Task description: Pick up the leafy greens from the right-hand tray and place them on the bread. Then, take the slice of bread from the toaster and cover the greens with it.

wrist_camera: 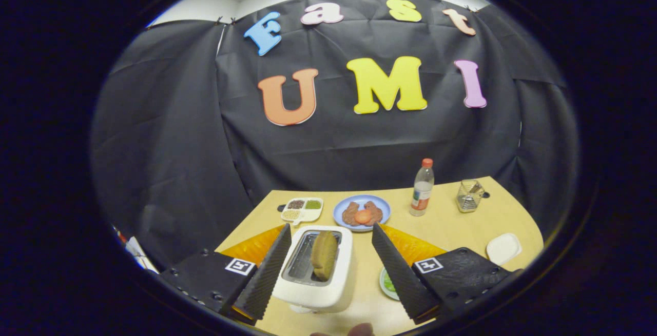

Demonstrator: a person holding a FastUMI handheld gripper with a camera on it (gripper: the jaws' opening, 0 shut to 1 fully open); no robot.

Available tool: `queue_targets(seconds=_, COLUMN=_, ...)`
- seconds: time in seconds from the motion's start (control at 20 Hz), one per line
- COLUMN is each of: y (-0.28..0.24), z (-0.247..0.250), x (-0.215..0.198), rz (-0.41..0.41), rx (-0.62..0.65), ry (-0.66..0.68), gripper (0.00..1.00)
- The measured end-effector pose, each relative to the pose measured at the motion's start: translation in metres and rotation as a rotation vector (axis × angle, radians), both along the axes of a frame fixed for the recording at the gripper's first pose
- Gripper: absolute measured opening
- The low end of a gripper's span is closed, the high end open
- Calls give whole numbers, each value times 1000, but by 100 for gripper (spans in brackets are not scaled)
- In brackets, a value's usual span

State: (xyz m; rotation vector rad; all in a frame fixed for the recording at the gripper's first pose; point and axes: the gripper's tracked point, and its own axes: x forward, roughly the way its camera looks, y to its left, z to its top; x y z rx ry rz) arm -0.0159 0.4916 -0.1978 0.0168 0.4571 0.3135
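My gripper point(331, 267) is open, its two fingers spread wide on either side of a white toaster point(317, 274) on the wooden table. A brown slice of bread point(324, 254) stands upright in the toaster's slot, between the fingers and untouched by them. Beyond the toaster lies a blue plate point(343, 208) with brown bread pieces point(362, 214) and an orange round item on top. Just right of the toaster, a small dish with leafy greens point(388, 284) peeks out, mostly hidden behind the right finger.
A divided white tray point(302, 210) of seeds and grains sits at the back left. A plastic bottle with an orange cap point(422, 188) and a glass jar point(469, 195) stand at the back right. A small white dish point(503, 248) lies near the right edge.
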Motion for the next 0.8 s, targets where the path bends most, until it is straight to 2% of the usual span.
queue_targets(seconds=0.35, y=21, z=-77, x=38, rz=-50, rx=-111, ry=105, gripper=95)
queue_targets(seconds=0.75, y=9, z=-110, x=66, rz=-130, rx=-140, ry=186, gripper=37)
queue_targets(seconds=0.8, y=13, z=-113, x=65, rz=-119, rx=-141, ry=198, gripper=23)
